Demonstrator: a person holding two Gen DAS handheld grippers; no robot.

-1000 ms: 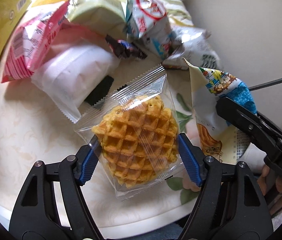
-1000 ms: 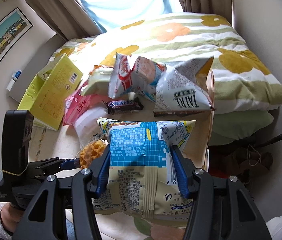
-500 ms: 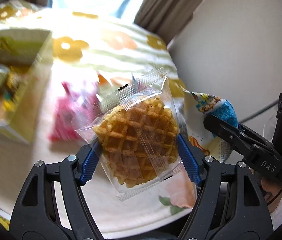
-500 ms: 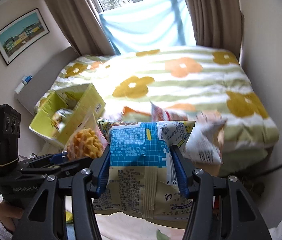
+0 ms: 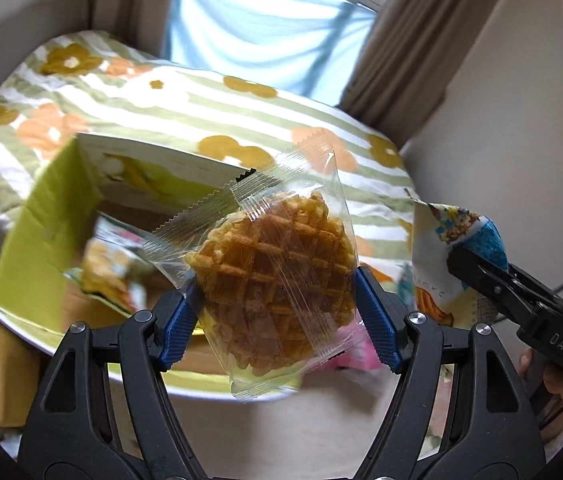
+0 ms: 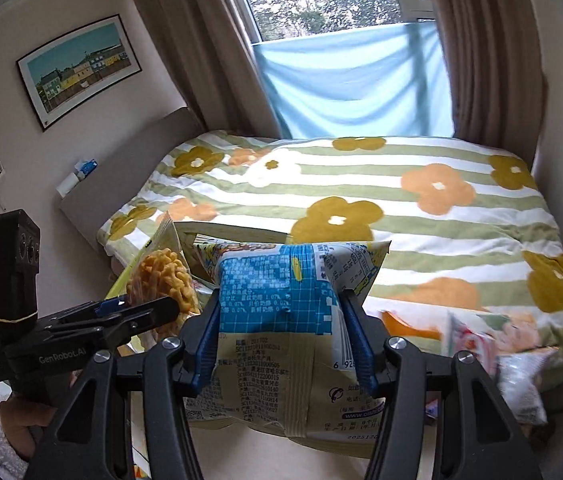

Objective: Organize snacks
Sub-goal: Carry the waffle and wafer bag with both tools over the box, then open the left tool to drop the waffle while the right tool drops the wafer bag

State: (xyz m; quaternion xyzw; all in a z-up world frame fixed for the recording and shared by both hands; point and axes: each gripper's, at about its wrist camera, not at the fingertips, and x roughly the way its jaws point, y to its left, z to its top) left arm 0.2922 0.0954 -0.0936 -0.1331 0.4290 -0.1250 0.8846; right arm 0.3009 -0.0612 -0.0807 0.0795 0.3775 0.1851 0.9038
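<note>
My left gripper [image 5: 277,316] is shut on a clear-wrapped waffle [image 5: 277,280], held in the air over the near edge of an open yellow-green box [image 5: 41,216] that has snack packets inside. My right gripper [image 6: 285,340] is shut on a blue and cream snack bag [image 6: 281,320], lifted above the table. In the left wrist view that bag [image 5: 441,264] and the right gripper's fingers [image 5: 493,280] appear at the right. In the right wrist view the waffle [image 6: 161,280] and the left gripper [image 6: 137,308] show at the left, in front of the box.
A bed with a flowered, striped quilt [image 6: 421,200] lies beyond the table. Several other snack packets [image 6: 501,352] remain at the table's right end. A pink packet [image 5: 357,356] lies under the waffle. A window with curtains [image 6: 341,60] stands behind.
Both grippers have risen and swung left with their packets, away from the snack pile. The yellow-green box has come under and ahead of the waffle; the view has tilted up toward the bed and window.
</note>
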